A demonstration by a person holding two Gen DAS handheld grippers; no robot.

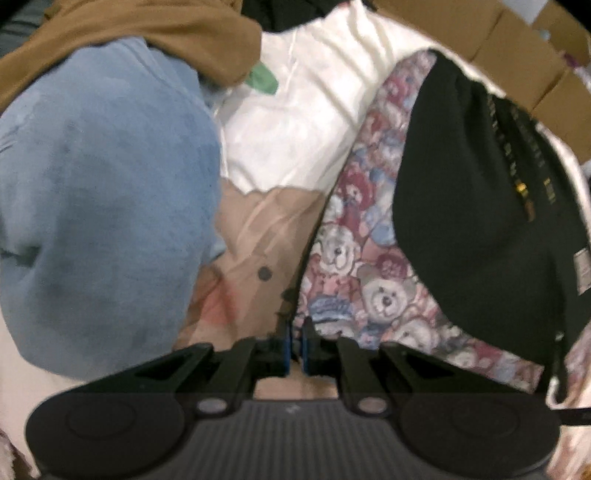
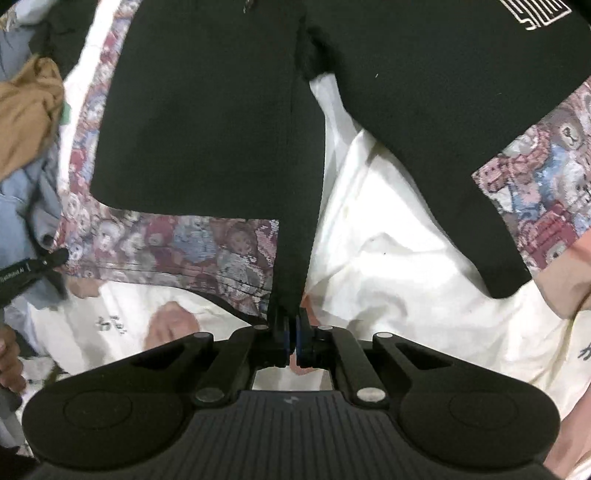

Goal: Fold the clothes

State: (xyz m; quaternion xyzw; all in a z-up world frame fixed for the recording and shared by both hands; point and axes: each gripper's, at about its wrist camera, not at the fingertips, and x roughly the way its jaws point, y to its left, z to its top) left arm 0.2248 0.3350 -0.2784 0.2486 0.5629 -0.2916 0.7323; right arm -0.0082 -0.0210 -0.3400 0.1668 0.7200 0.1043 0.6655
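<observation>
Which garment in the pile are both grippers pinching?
The black jacket with teddy-bear panels, gripped at its hem; the blue and brown garments lie untouched.

The left gripper point(image 1: 294, 345) is holding its jaws nearly together, pinching an edge of cloth. The right gripper point(image 2: 291, 341) is doing likewise. A hand point(image 2: 9, 356) is showing at the right view's left edge.

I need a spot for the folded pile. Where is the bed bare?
Bare white sheet lies between the black garment's front edge and its sleeve. The left is crowded: blue fleece, brown garment.
</observation>
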